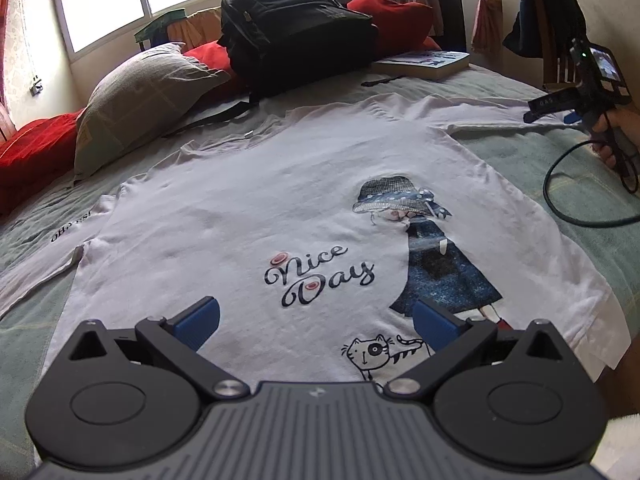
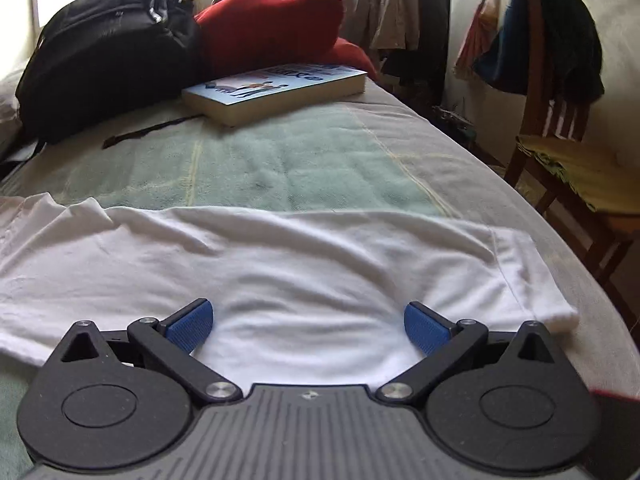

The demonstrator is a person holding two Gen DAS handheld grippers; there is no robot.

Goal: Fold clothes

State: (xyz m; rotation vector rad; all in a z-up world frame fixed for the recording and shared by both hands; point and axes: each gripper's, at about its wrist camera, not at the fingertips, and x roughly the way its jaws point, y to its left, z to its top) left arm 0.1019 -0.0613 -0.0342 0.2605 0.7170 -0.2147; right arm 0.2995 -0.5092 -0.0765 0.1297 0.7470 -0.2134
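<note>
A white long-sleeved shirt (image 1: 248, 208) printed with "Nice Day", a hatted figure and a cat lies spread flat on the bed. My left gripper (image 1: 316, 320) hovers open above its near hem, nothing between the blue pads. In the left wrist view the right gripper (image 1: 554, 114) shows at the far right, held by a hand over the shirt's right sleeve. The right wrist view shows that sleeve (image 2: 280, 272) lying across the bed, its cuff (image 2: 528, 280) pointing right. My right gripper (image 2: 308, 324) stands open just above the sleeve, holding nothing.
A green-and-cream bedspread (image 2: 300, 160) covers the bed. At the head lie a black backpack (image 1: 296, 28), a book (image 2: 276, 88), red cushions (image 2: 272, 20) and a grey pillow (image 1: 140, 96). A wooden chair (image 2: 560, 128) draped with clothes stands off the bed's right edge. A cable (image 1: 560, 200) trails from the right gripper.
</note>
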